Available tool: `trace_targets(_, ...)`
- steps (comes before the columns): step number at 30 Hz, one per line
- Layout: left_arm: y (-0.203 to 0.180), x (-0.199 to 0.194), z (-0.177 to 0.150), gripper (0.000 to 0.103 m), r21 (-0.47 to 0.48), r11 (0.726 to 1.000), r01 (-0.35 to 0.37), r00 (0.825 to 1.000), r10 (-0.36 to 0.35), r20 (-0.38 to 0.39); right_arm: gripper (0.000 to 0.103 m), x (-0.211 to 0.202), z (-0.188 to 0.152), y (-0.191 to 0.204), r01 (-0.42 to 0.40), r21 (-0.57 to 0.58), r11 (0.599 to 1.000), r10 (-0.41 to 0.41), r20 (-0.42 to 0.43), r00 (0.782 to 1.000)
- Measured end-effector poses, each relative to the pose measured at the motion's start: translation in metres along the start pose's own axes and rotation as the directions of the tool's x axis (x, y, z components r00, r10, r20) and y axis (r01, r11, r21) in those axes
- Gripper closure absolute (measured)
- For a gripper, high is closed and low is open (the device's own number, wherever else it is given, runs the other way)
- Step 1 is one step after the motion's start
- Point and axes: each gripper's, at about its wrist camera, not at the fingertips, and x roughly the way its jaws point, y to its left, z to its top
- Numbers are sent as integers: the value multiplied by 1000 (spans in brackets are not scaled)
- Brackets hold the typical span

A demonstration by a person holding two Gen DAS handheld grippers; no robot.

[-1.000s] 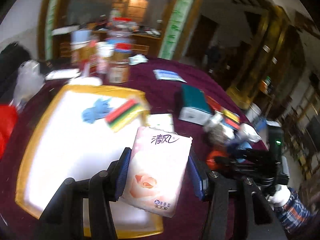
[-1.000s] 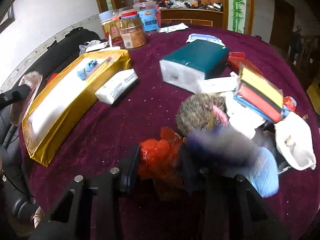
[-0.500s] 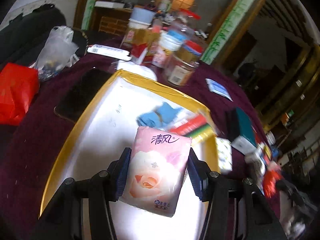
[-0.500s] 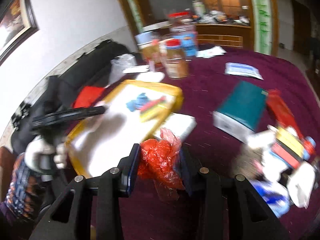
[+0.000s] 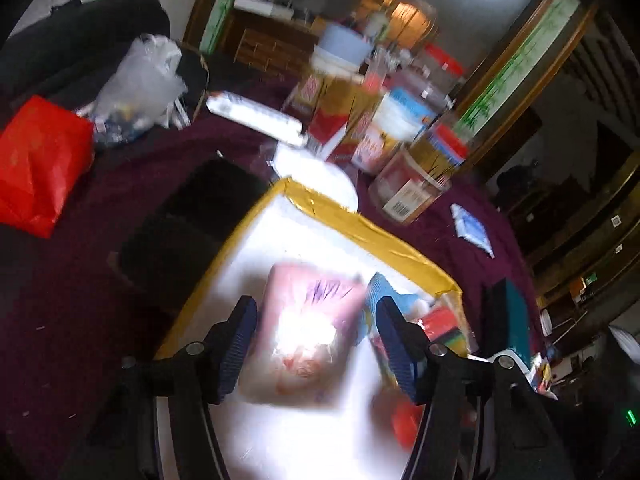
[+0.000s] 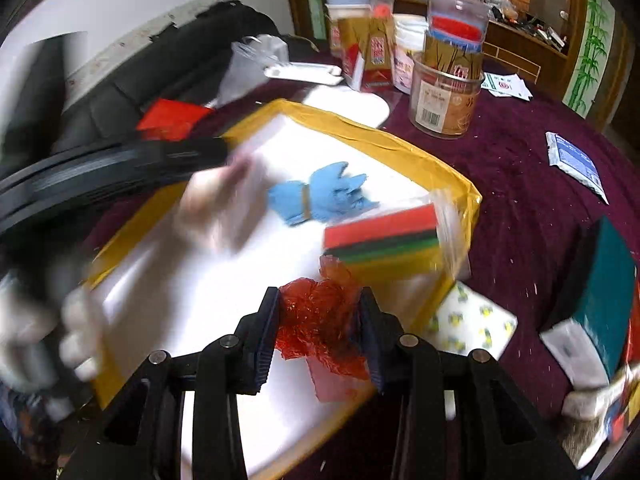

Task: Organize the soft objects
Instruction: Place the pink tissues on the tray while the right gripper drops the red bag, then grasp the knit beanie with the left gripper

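A gold-rimmed white tray point(image 5: 340, 216) point(image 6: 360, 128) lies on the maroon table. My left gripper point(image 5: 314, 344) is over it, its jaws spread wider than the blurred pink tissue pack point(image 5: 306, 332) between them; the pack looks free of the pads. The pack is a pink smear in the right wrist view point(image 6: 220, 204). My right gripper point(image 6: 320, 328) is shut on a crumpled red plastic mesh bag point(image 6: 320, 320) above the tray's near edge. A blue cloth point(image 6: 320, 196) and a pack of coloured sponges point(image 6: 384, 240) lie in the tray.
Jars and boxes point(image 6: 444, 92) crowd the table behind the tray. A patterned white tissue pack point(image 6: 468, 324) and a teal box point(image 6: 604, 300) lie right of it. A red bag point(image 5: 36, 164) and a clear plastic bag point(image 5: 140, 88) sit at the left.
Both grippers swung over the tray. The left jaws have opened and the pink tissue pack is dropping away, blurred. The right gripper carried the red mesh bag to the tray's near edge.
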Motion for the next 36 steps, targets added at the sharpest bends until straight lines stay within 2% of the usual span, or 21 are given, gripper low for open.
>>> trace_targets(4, 6, -39, -11, 32, -15, 998, 66, 996, -65, 60, 65, 22, 19, -4, 29, 21, 999, -29, -3, 1000)
trace_targets(7, 6, -56, -18, 31, -9, 996, 87, 993, -86, 85, 58, 28, 31, -5, 49, 8, 999, -49, 3, 999)
trace_targets(9, 5, -65, -22, 29, -11, 995, 102, 991, -101, 93, 50, 17, 32, -10, 27, 27, 999, -28, 19, 999)
trace_targets(10, 3, -69, -24, 28, -12, 993, 113, 989, -112, 92, 47, 1, 30, -15, -1, 49, 999, -2, 53, 999)
trace_targets(12, -2, -75, -30, 25, -3, 992, 128, 987, -127, 94, 31, -24, 25, -24, -21, 77, 997, 12, 110, 994)
trace_targets(13, -5, -76, -31, 24, 4, 992, 126, 987, -126, 95, 28, -44, 18, -31, -21, 88, 996, 7, 150, 989)
trace_targets(15, -14, -79, -37, 22, 25, 991, 132, 987, -134, 90, 19, -85, -2, -49, -16, 108, 994, -9, 232, 973)
trace_targets(18, -30, -73, -47, 21, 49, 986, 156, 986, -159, 54, 14, -135, -38, -80, 16, 160, 987, -68, 324, 944)
trace_targets(21, -54, -65, -63, 21, 90, 980, 180, 984, -181, 1, 3, -172, -83, -122, 79, 246, 966, -172, 385, 907)
trace_targets(23, -79, -57, -78, 21, 134, 969, 208, 978, -203, -46, 2, -186, -113, -152, 115, 316, 942, -239, 388, 890)
trace_targets(25, -101, -51, -91, 21, 170, 958, 232, 971, -220, -88, 2, -193, -147, -191, 129, 407, 904, -287, 356, 889)
trace_targets(30, -166, -29, -129, 22, 267, 922, 280, 953, -235, -189, 2, -192, -219, -265, 110, 591, 799, -345, 301, 889)
trace_targets(32, -191, -17, -145, 22, 292, 910, 293, 945, -230, -232, 2, -190, -241, -283, 102, 631, 769, -358, 293, 887)
trace_targets(36, -227, 6, -163, 22, 332, 899, 286, 942, -200, -271, 2, -186, -270, -305, 36, 676, 736, -339, 322, 884)
